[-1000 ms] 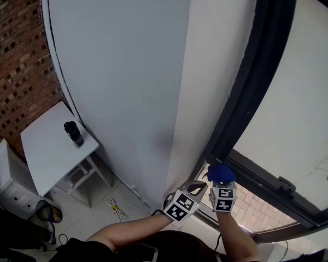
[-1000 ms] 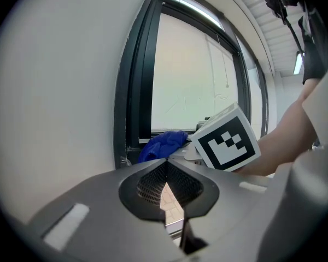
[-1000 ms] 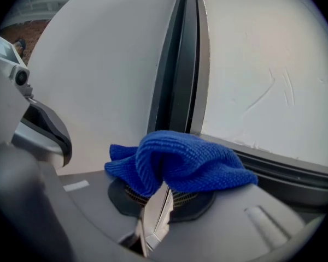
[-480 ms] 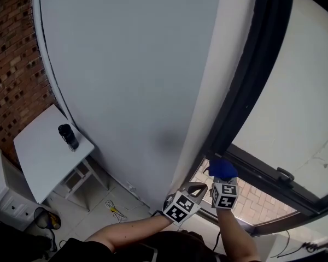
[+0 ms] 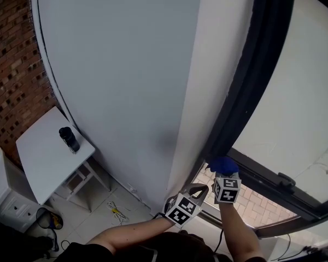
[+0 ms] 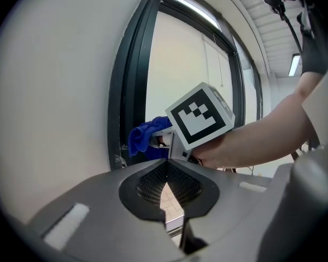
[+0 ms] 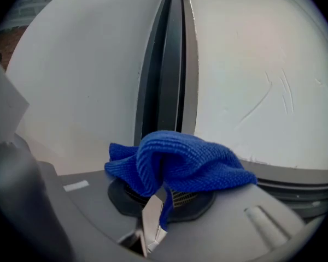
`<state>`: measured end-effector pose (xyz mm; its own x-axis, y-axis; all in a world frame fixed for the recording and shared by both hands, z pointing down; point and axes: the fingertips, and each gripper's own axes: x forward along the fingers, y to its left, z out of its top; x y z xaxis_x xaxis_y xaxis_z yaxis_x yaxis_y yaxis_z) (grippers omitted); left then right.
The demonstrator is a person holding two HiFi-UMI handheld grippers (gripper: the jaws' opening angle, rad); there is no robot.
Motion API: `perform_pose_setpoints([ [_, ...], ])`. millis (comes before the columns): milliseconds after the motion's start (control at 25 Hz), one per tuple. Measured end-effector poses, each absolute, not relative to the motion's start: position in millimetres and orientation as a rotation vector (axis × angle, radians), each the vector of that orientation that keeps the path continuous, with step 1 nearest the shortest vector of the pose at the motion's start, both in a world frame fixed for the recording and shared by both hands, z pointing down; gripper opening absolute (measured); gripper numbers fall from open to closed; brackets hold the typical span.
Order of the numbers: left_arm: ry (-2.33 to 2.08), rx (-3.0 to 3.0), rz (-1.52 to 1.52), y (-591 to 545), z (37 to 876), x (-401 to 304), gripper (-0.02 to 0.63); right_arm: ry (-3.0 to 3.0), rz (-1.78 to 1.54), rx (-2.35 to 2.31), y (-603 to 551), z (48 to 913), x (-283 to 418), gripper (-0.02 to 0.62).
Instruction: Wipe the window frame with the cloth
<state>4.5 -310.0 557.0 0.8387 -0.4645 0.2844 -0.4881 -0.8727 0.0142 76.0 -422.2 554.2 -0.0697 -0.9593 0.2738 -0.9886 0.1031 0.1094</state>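
- At the lower corner of the window frame (image 5: 250,81), where the dark upright bar meets the lower bar, the right gripper (image 5: 222,172) holds the blue cloth (image 5: 223,165).
- The jaws of the right gripper are closed on a fold of the cloth. The rest of the cloth lies bunched over the jaw tips and hides them in the right gripper view.
- The bunched cloth is wider than it is high. Its long axis lies across the jaws, from left to right in the right gripper view.
- The cloth points forward at the foot of the upright bar. In the left gripper view it is against the dark frame, but the pictures do not show for sure whether it touches.
- The long axis of the upright bar goes from the corner upward. In the head view it runs from the lower middle to the upper right.
- The left gripper (image 5: 193,189) is just beside the right one, on its left, in front of the white wall (image 5: 131,64). Its jaws are closed together and hold nothing.
- The pale window pane (image 5: 295,108) is to the right of the upright bar.
- Down on the left a small white table (image 5: 41,157) stands near a brick wall (image 5: 11,64), and a dark cylinder (image 5: 69,139) stands upright on it, well apart from both grippers.
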Motion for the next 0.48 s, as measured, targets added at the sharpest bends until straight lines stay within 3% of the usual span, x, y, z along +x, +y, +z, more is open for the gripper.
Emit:
perform_pose_setpoints([
  [480,-0.8,2.879,0.391,-322.1,549.6,14.6,-0.006,-2.137,0.107,1.95,-421.8,496.7,74.8,0.049],
])
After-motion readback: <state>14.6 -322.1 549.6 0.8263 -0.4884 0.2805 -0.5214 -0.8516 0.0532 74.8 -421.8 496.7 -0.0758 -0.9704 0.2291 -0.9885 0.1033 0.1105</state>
